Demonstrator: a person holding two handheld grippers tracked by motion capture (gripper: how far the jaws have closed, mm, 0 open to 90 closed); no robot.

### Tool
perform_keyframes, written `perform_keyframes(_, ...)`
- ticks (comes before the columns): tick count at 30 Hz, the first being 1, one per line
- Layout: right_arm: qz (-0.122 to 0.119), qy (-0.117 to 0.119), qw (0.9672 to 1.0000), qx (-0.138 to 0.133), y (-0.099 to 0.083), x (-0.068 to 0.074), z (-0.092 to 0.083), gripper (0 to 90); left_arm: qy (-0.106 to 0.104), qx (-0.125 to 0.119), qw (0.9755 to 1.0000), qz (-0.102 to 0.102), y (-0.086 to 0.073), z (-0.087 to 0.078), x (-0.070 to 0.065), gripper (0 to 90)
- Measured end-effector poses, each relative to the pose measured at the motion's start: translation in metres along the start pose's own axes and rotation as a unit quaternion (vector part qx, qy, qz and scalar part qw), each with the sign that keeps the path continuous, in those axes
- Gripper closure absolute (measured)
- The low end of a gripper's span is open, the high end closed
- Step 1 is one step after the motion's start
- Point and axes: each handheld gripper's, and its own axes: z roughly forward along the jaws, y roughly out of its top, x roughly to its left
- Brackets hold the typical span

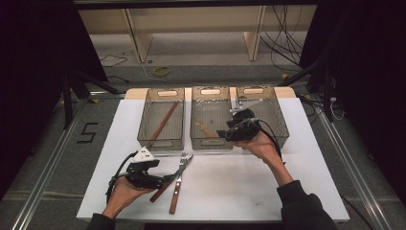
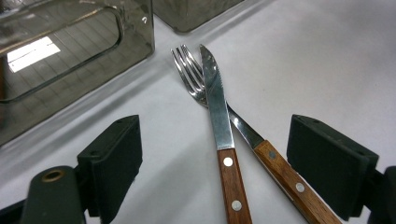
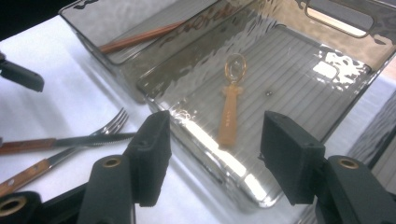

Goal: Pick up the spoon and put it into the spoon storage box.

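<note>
**Crossed knife and fork before the left gripper; open right gripper at the middle bin**

Nearest the person, the left gripper (image 1: pixel 165 179) is held low over the white table (image 1: pixel 239 187), its jaws standing apart with nothing pressed between them. In the left gripper view a knife (image 2: pixel 223 140) and a fork (image 2: pixel 243 133) are seen lying on the table between and beyond those jaws. Both are laid with their wooden handles toward the person and their metal ends pointing away, toward the bins. The long axes are crossed just below the fork's tines, the knife blade lying over the fork's neck. Each handle is of reddish-brown wood set with pale rivets; the knife blade is a plain steel, and the fork's tines are bright and curved.

Farther off, the right gripper (image 1: pixel 225 135) is held at the near edge of the middle bin (image 1: pixel 210 141), and its jaws are also apart, with nothing gripped. In the right gripper view a small amber spoon-like utensil (image 3: pixel 231 109) is seen lying on the ribbed floor of that bin, its ring-shaped end pointing away from the gripper.

In the left bin (image 1: pixel 163 139) a long brown stick (image 1: pixel 163 122) is laid slantwise. The right bin (image 1: pixel 277 120) is set just beside the middle one, at the far edge of the table.
</note>
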Motion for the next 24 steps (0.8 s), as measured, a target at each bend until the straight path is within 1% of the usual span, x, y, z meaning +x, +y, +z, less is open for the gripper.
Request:
perform_keyframes(2,-0.001,0.002,1.0000,-0.002,-0.005,0.001,-0.003,43.4,0.001,0.008,1.0000,0.005,0.001,0.000,-0.001,17.9)
perform_keyframes(8,-0.006,0.006,0.9999,-0.005,-0.020,0.006,-0.013,42.5,0.003,0.031,0.9995,0.005,0.001,0.001,-0.002,19.3)
perform_keyframes(11,-0.007,0.010,0.9999,-0.008,-0.027,0.008,-0.019,41.5,0.002,0.038,0.9992,0.009,0.003,0.000,-0.003,19.7)
perform_keyframes(17,-0.009,0.026,0.9996,-0.001,-0.043,0.011,-0.026,40.2,0.003,0.053,0.9985,0.013,0.003,0.000,-0.004,20.0)
perform_keyframes(20,-0.007,0.027,0.9996,0.000,-0.049,0.012,-0.030,39.9,0.002,0.059,0.9982,0.013,0.003,0.000,-0.004,20.3)
perform_keyframes(22,-0.009,0.032,0.9995,0.001,-0.053,0.013,-0.031,38.9,0.001,0.064,0.9978,0.014,0.003,0.000,-0.005,20.5)
perform_keyframes(24,-0.008,0.042,0.9991,0.007,-0.057,0.015,-0.031,36.9,0.001,0.067,0.9976,0.014,0.003,0.000,-0.006,21.0)
